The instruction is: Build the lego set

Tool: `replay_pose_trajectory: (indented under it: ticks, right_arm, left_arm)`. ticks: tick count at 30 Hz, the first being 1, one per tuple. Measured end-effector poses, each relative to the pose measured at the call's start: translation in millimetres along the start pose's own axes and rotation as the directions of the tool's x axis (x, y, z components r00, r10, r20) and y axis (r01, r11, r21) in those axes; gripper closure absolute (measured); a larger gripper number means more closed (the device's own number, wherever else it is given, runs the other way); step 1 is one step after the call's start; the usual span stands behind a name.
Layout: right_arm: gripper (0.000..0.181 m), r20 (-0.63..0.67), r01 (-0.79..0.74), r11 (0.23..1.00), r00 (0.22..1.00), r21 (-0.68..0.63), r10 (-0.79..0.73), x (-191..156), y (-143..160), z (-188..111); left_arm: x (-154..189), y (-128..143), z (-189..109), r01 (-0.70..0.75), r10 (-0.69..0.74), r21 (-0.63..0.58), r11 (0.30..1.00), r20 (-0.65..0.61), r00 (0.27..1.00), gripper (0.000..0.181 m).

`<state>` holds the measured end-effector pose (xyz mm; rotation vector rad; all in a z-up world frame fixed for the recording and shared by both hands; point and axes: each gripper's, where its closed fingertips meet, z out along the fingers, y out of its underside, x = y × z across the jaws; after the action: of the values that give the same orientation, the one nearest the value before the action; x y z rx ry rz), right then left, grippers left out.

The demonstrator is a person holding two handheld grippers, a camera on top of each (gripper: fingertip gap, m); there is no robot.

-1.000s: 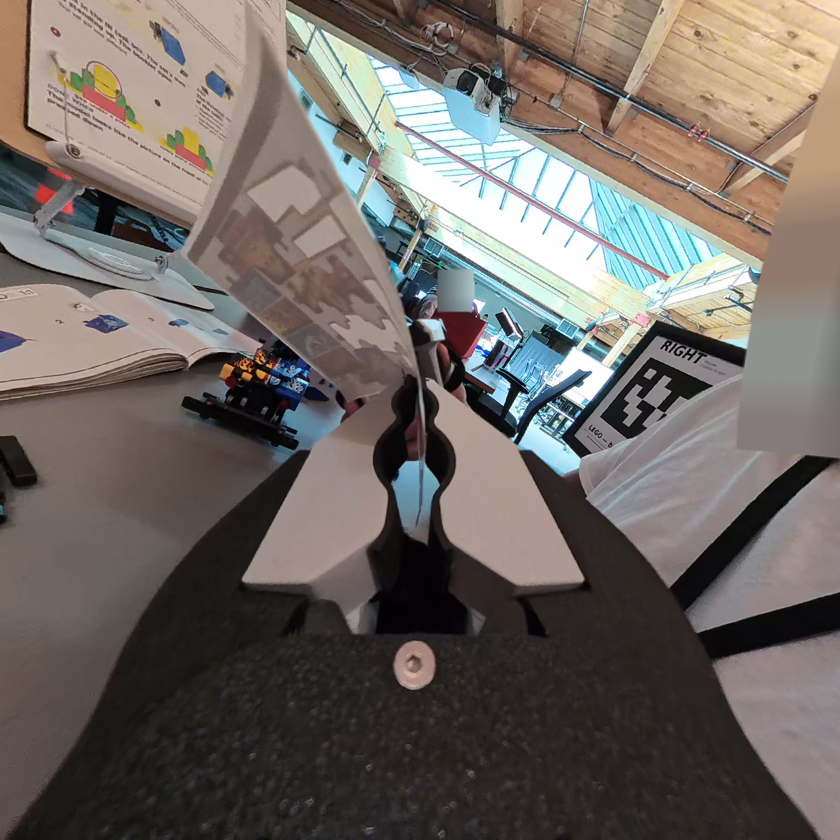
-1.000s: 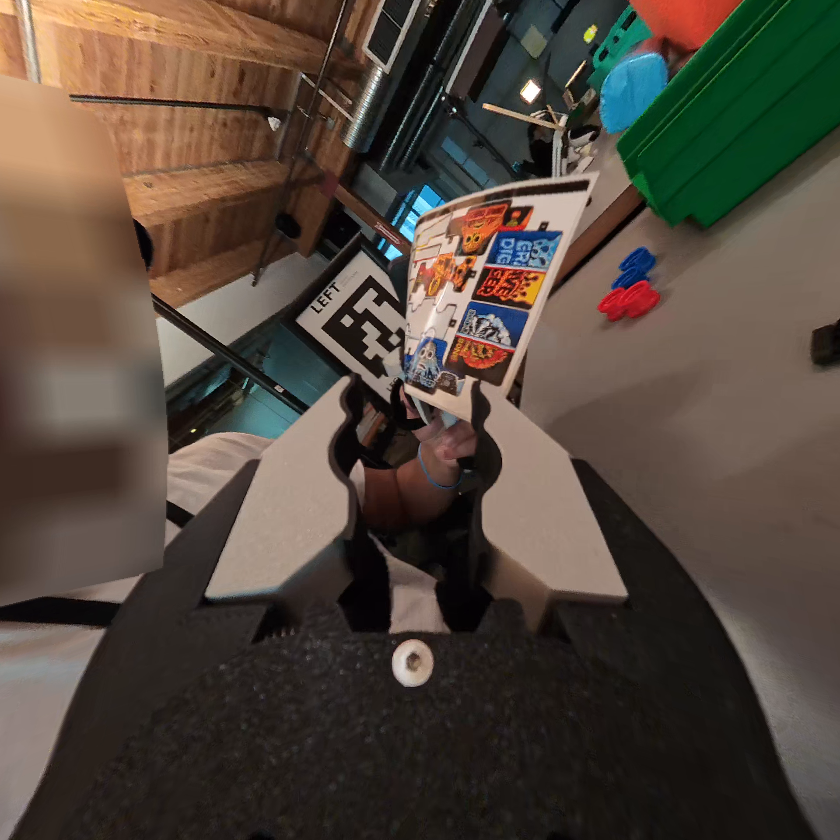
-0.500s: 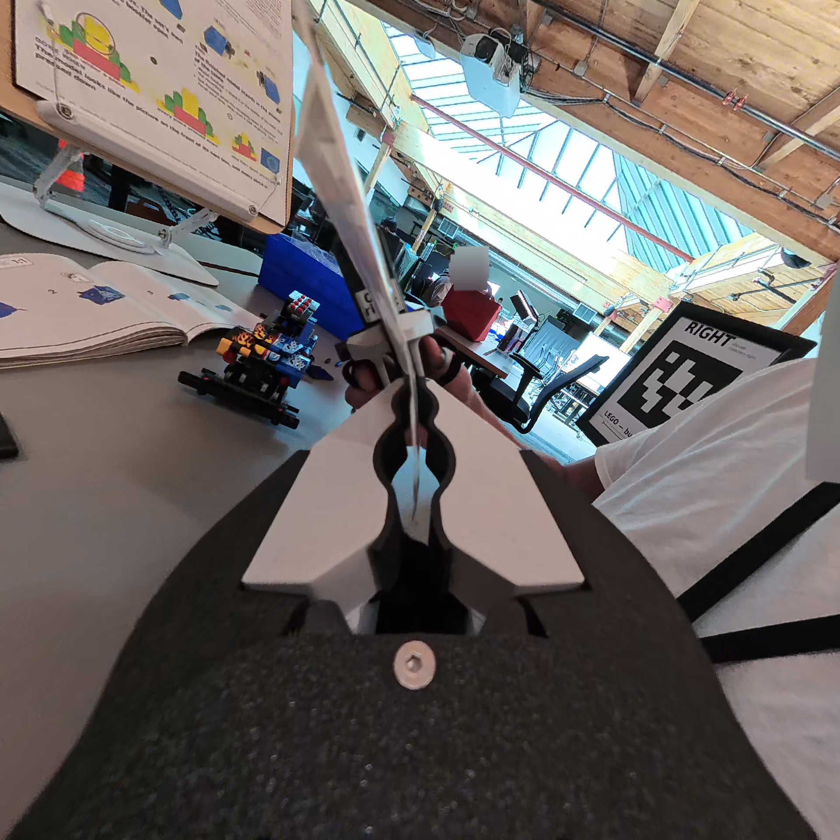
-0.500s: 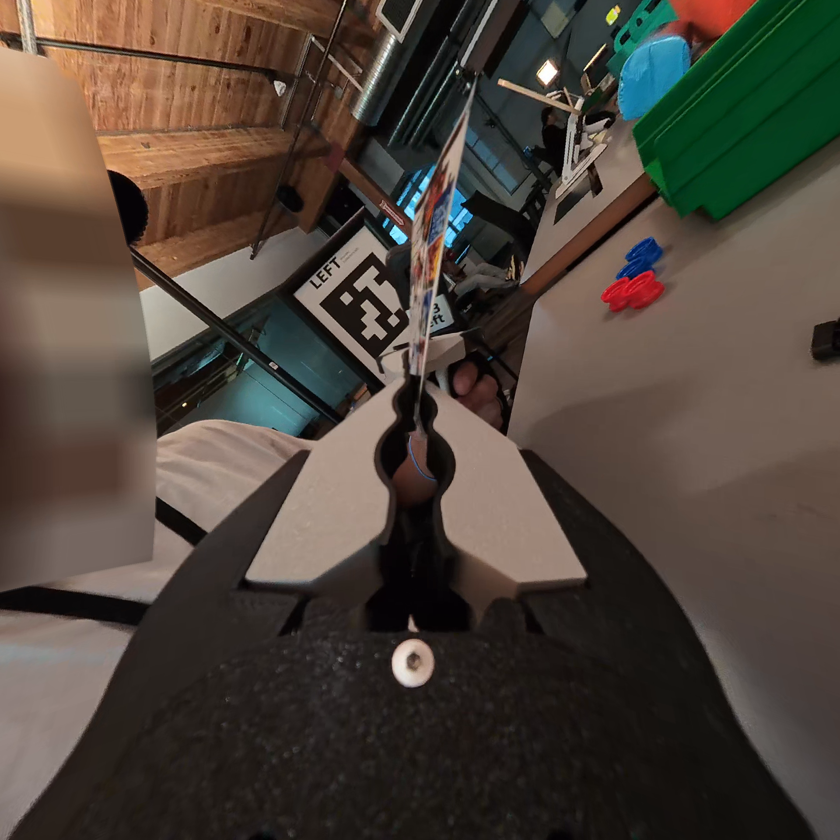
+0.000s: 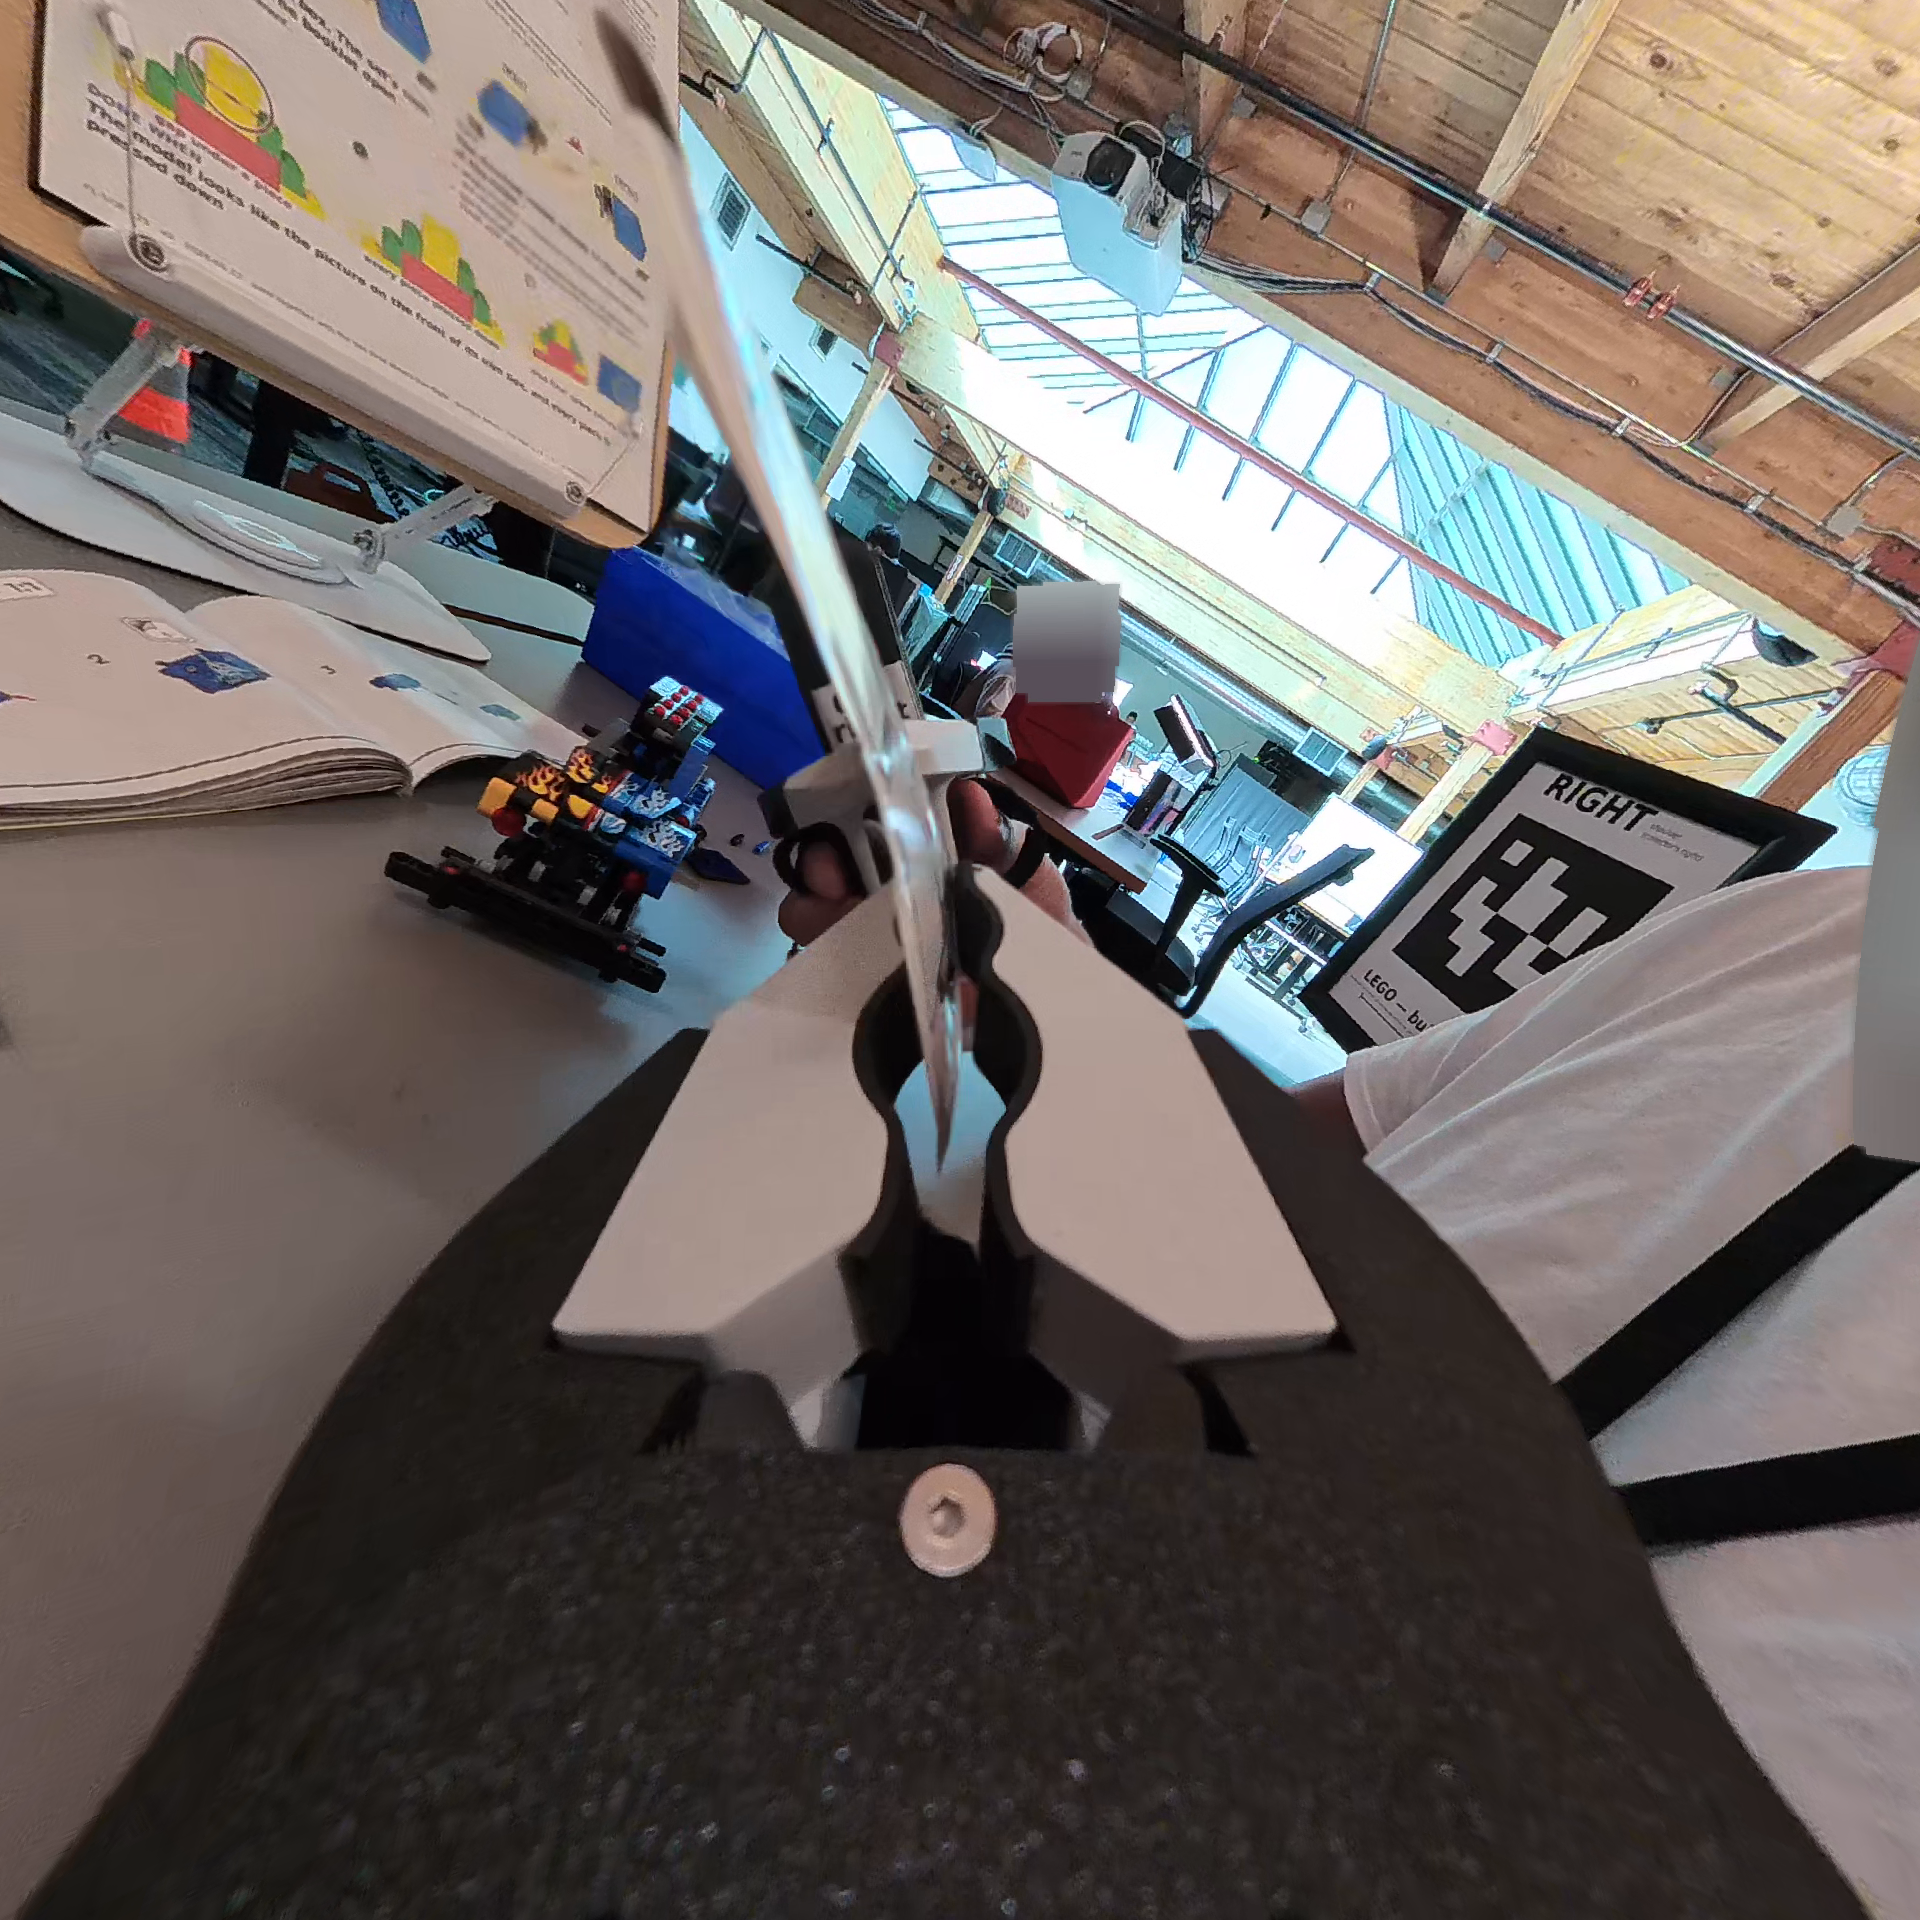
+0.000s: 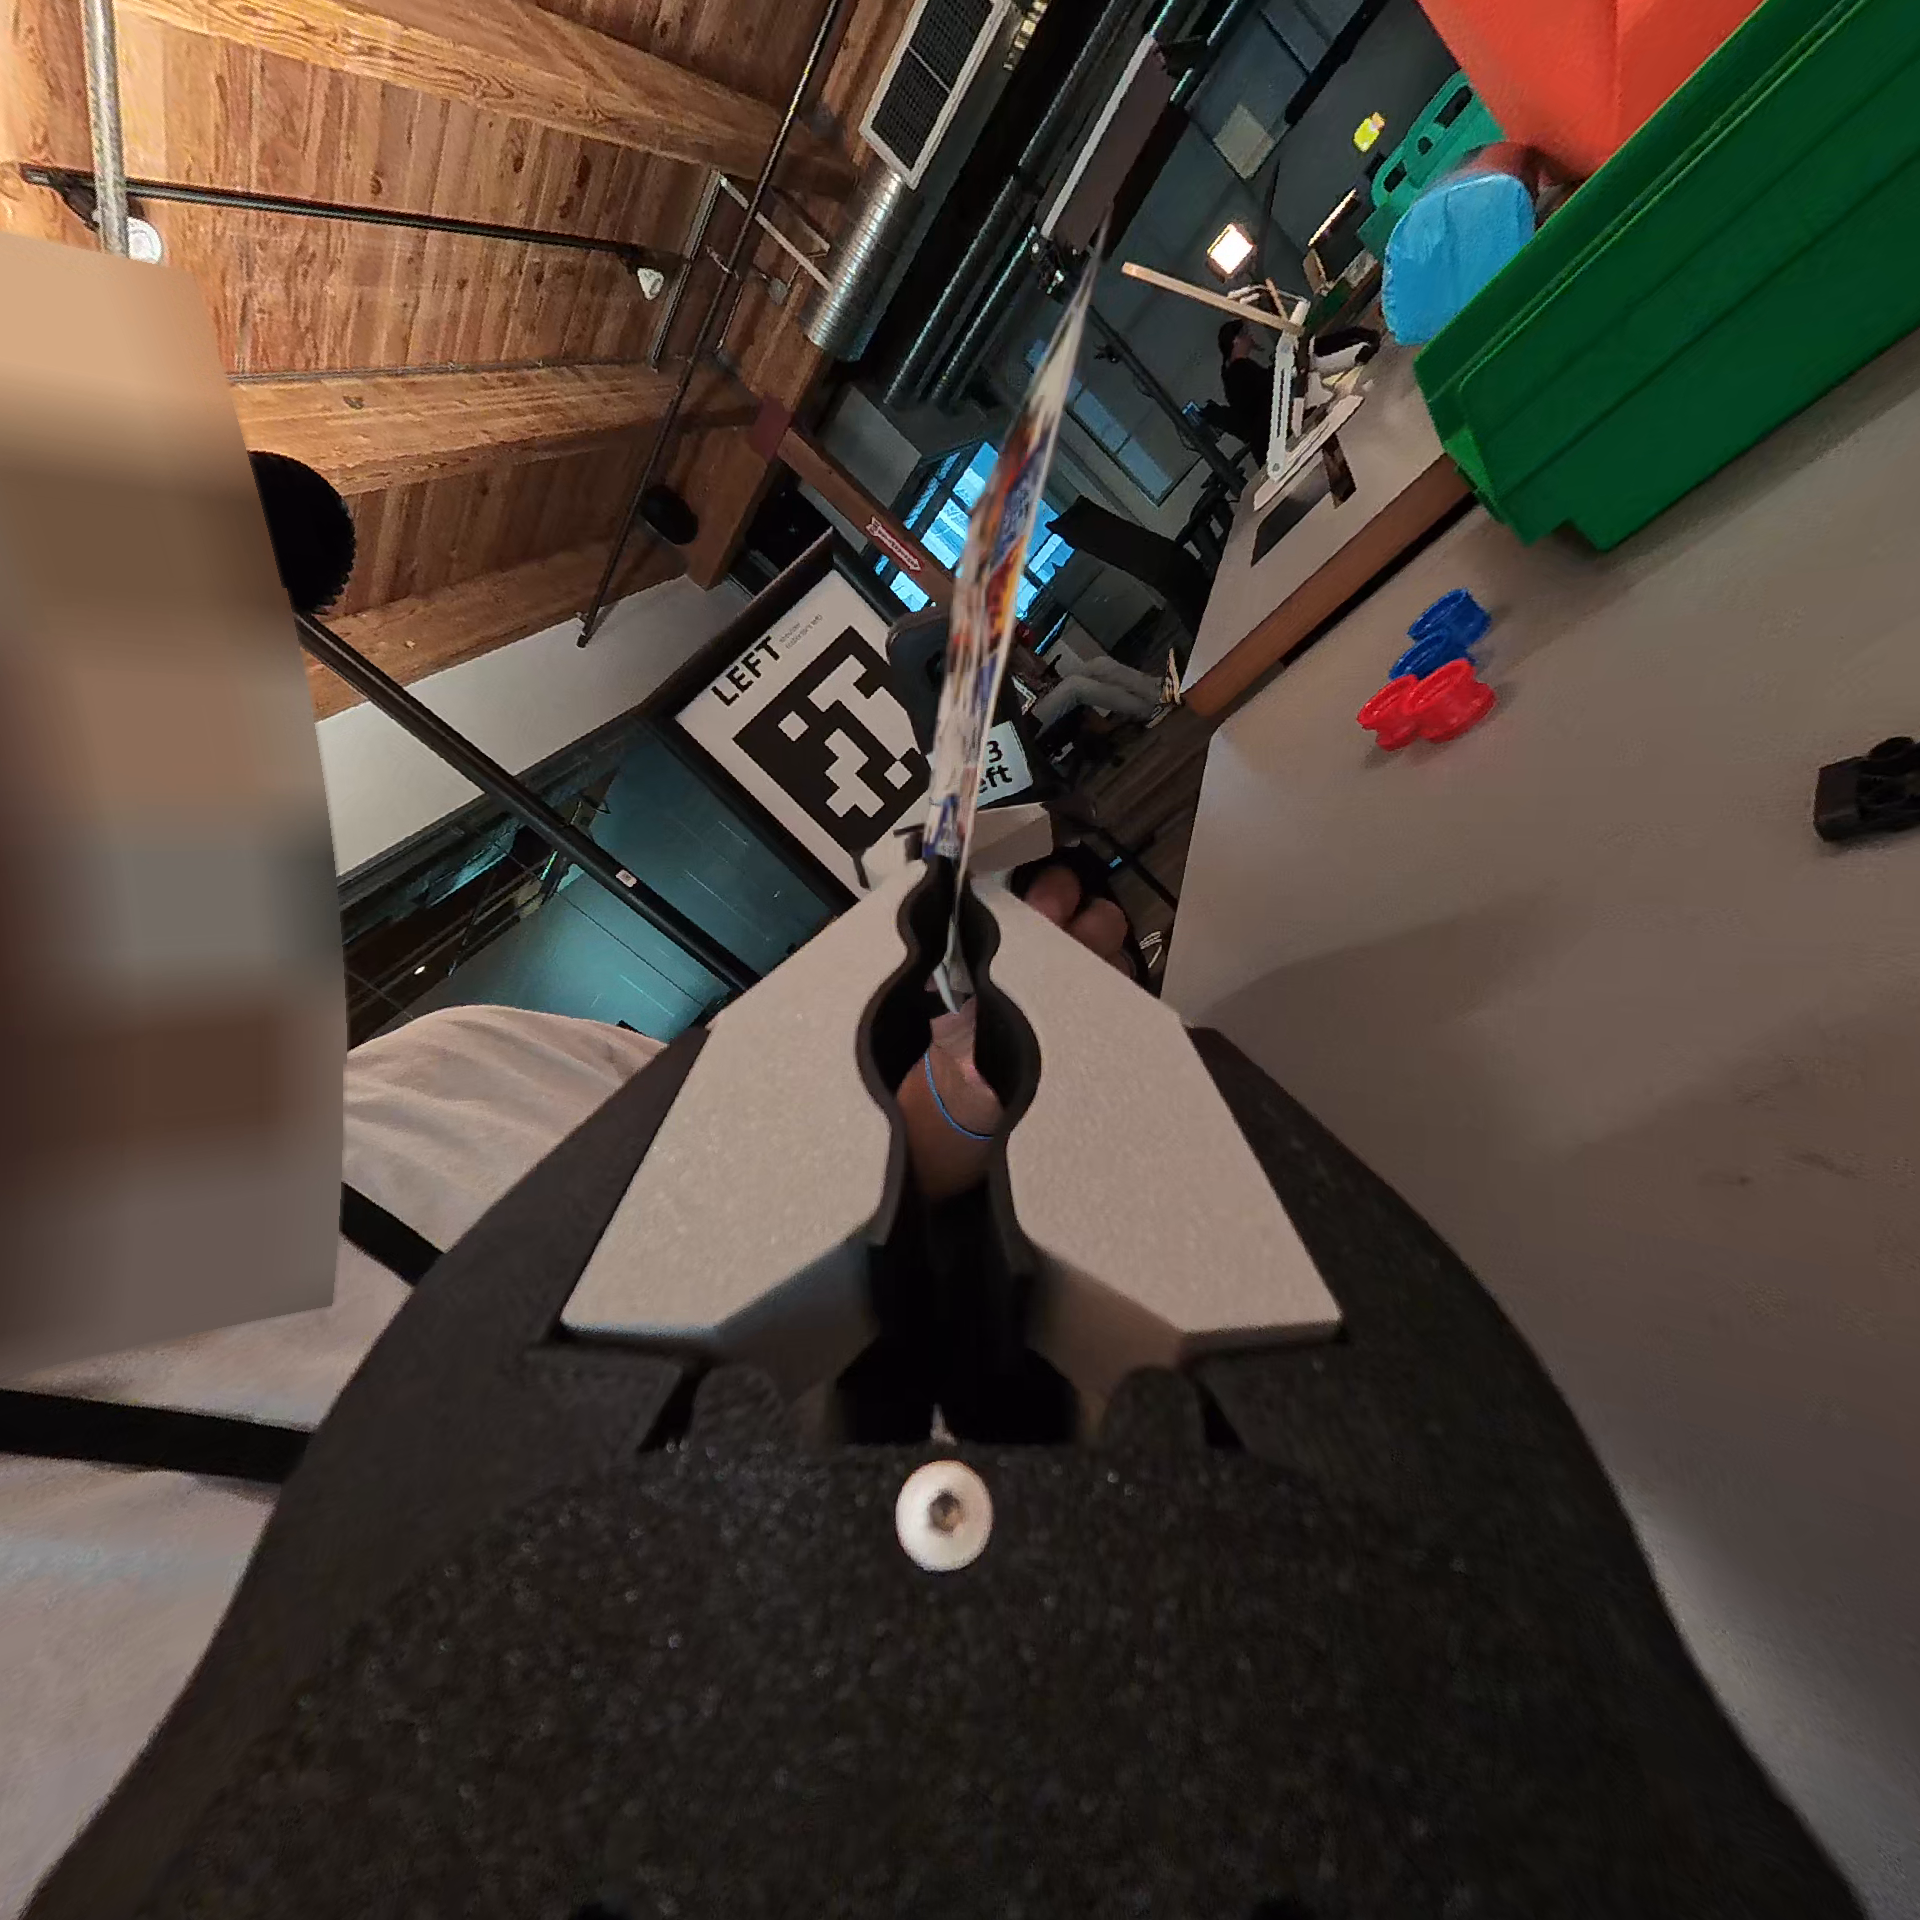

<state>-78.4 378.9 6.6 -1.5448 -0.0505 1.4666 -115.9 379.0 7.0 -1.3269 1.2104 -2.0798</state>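
Turned edge-on since a second ago, the sticker sheet (image 5: 831, 665) is pinched mid-air by both closed grippers, left (image 5: 951, 971) and right (image 6: 951, 914), above the table (image 5: 229, 1060); a sticker must next be peeled for the model (image 5: 592, 821).

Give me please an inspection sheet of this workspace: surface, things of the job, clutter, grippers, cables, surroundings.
Surface: grey table, mostly bare.
Job's things: sticker sheet held up edge-on between both grippers; part-built lego car on the table; open instruction booklet behind it.
Clutter: red and blue rings, a black piece, blue box, green bins.
Grippers: left gripper shut on the sheet; right gripper shut on the same sheet.
Cables: nothing seen on the table.
Surroundings: instruction board on a stand, wooden ceiling, skylights, office chairs.
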Motion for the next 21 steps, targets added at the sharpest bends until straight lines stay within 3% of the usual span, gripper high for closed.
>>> replay_pose_trajectory:
  ticks: [17, 19, 21]
  right_arm:
    - [0.181, -0.048, 0.023, 1.000, 0.999, -0.019, -0.024, 7, 3, 3]
    - [0.170, -0.144, 0.107, 0.993, 0.983, -0.045, -0.112, 15, 1, -1]
    - [0.154, -0.361, 0.313, 0.939, 0.867, -0.141, -0.343, 31, -8, -14]
  left_arm:
    - [0, -3, -2, 0.009, -0.009, 0.012, 1.000, -0.008, 1.000, 0.181]
    - [-1, -5, -3, 0.014, -0.014, 0.021, 1.000, 0.001, 1.000, 0.181]
    - [-6, -8, -6, 0.017, -0.018, 0.037, 0.999, 0.026, 0.999, 0.181]
